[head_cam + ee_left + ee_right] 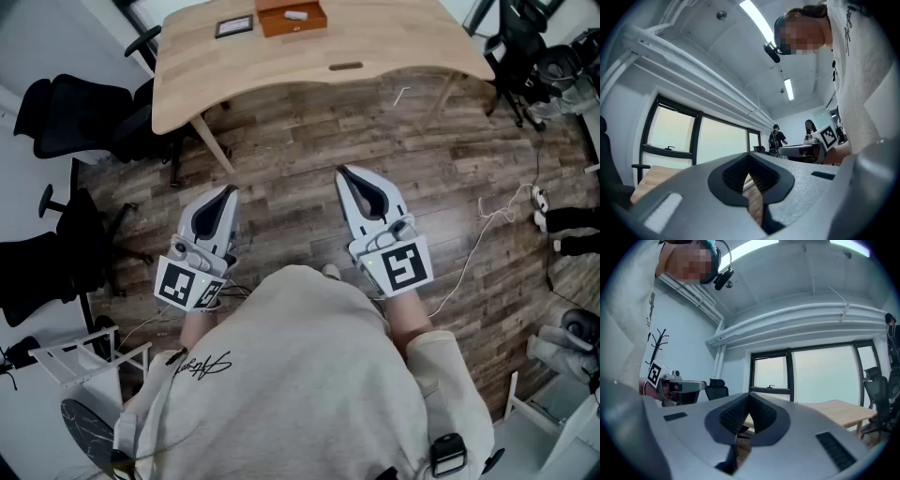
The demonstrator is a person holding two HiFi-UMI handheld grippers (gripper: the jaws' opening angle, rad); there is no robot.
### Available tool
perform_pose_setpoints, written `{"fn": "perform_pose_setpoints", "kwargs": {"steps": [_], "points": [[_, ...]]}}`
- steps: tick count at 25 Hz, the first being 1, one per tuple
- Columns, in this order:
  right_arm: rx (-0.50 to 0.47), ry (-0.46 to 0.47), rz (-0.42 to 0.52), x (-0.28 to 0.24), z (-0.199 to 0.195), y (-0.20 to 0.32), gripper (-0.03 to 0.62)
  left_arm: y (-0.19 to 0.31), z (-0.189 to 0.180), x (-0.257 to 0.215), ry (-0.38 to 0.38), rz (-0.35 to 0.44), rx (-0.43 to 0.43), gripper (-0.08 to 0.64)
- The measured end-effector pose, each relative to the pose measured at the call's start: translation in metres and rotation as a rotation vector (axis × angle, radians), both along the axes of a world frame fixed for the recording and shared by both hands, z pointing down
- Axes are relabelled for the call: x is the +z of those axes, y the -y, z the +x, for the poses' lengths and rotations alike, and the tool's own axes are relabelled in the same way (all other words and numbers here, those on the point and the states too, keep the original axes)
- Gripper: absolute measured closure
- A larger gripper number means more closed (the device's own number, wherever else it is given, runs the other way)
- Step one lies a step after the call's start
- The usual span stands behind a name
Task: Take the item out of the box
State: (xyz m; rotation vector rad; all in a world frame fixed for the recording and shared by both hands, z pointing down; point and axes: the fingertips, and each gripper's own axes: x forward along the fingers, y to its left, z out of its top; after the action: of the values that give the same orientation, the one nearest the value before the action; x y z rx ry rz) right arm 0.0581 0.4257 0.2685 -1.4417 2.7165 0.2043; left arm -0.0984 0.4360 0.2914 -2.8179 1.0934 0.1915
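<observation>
Both empty, short of the table (394, 42)
Left gripper (228, 190) and right gripper (342, 172) jaws closed; white item (295, 14) in box (279, 28) looks light, stiff: pinch its long sides.

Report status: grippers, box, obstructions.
Left gripper and right gripper shut, empty, short of the table. White item in box, untouched. Nothing in between.

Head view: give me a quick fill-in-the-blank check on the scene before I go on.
The orange box sits on the wooden ____.
The item inside it is coloured ____.
The left gripper and right gripper both have jaws ____, holding nothing.
Missing: table; white; shut.
</observation>
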Motion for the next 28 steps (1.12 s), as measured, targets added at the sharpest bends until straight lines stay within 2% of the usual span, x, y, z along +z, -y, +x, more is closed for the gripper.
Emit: {"fn": "perform_pose_setpoints", "kwargs": {"steps": [6,16,28], "points": [[0.009,-0.015,-0.060,0.024,-0.015,0.000,0.581,0.004,-0.014,0.005,-0.008,-0.012,0.001,0.557],[0.059,0.058,-0.018,0.021,-0.038,0.011,0.581,0.016,-0.041,0.011,0.003,-0.016,0.051,0.557],[0.111,0.059,-0.022,0.028,-0.049,0.010,0.581,0.027,-0.047,0.022,0.012,-0.039,0.116,0.557]]}}
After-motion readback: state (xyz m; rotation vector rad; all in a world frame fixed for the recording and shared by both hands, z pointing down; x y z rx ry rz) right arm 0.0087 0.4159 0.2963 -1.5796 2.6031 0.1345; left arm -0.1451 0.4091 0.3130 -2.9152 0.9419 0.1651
